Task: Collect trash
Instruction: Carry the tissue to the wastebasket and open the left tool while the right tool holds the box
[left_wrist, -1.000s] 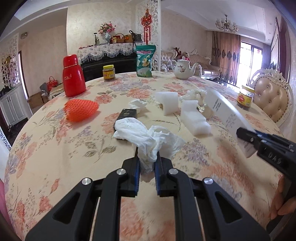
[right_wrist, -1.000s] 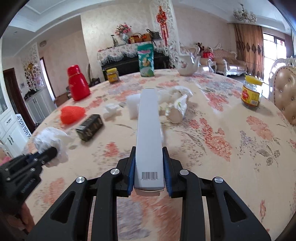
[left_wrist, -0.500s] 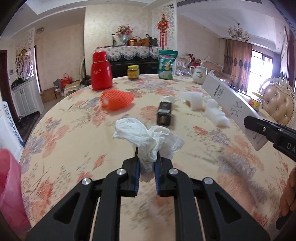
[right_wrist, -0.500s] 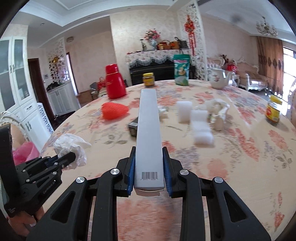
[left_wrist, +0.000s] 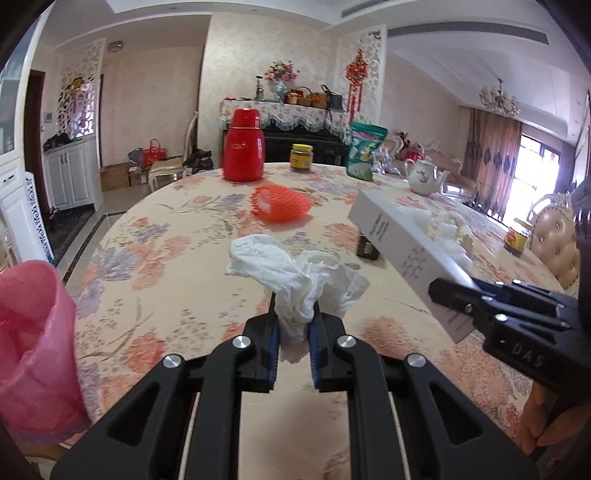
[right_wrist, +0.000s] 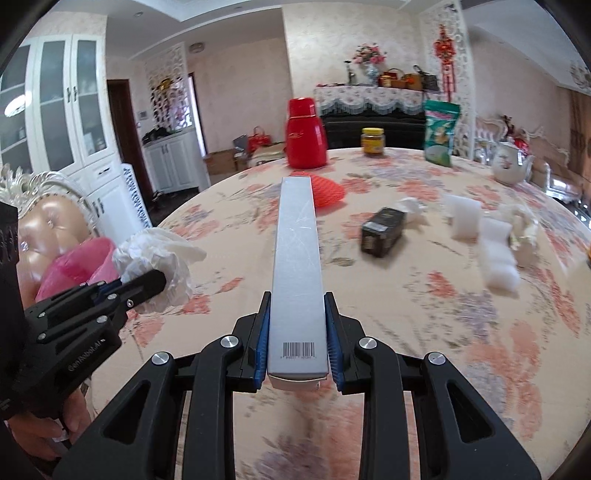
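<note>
My left gripper is shut on a crumpled white tissue, held above the flowered table. My right gripper is shut on a long grey-white box with a barcode at its near end; the same box juts in from the right of the left wrist view. The left gripper and its tissue show at the left of the right wrist view. A bin with a pink bag stands off the table's left edge. Loose on the table lie an orange mesh piece, a small black box and white foam pieces.
A red thermos, a brown jar, a green snack bag, a white teapot and a yellow-lidded jar stand along the far side. Padded chairs flank the table. A hand grips the right gripper's handle.
Both grippers have swung left across the table with the tissue and the box still held. The pink-bagged bin has come into view at the left; the table's clutter has slid right.
</note>
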